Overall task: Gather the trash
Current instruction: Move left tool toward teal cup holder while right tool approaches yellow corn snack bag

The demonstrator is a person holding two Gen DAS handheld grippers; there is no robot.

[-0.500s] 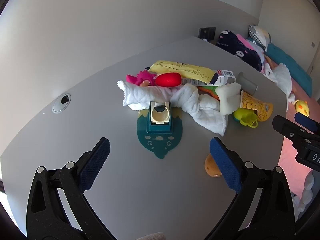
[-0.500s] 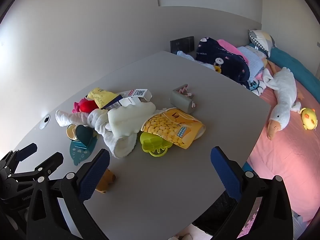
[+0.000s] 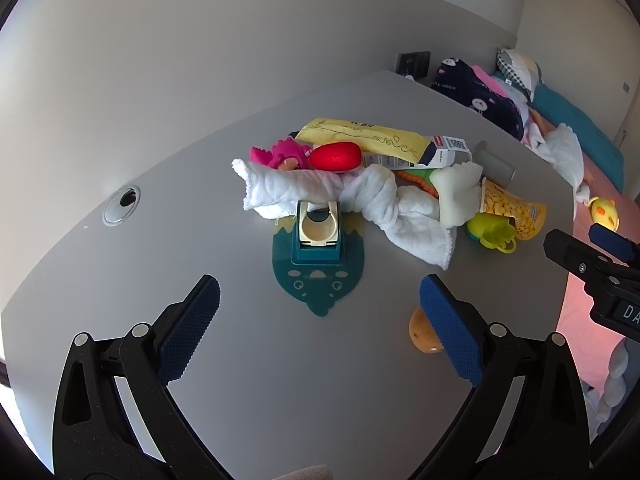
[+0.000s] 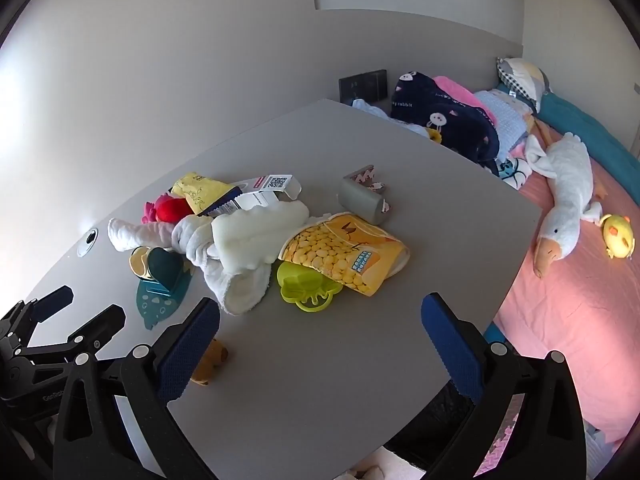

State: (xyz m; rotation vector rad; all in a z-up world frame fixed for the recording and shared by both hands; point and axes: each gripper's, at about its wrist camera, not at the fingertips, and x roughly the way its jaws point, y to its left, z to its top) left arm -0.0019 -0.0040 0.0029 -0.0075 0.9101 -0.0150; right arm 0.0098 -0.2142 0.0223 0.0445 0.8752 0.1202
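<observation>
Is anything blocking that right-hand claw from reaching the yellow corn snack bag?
Partly. The right gripper is open above bare table, but a lime-green plastic toy lies against the near edge of the corn snack bag, and a white cloth touches its left end.

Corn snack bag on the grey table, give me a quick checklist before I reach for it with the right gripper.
1. Right gripper open and empty: ok.
2. Left gripper open, empty: ok.
3. Yellow corn snack bag in view: ok.
4. Bag free of clutter: not ok; it lies over the lime green plastic toy and touches the cream cloth.
5. Bag empty, truly trash: cannot tell.
6. Trash bin in view: not ok.
</observation>
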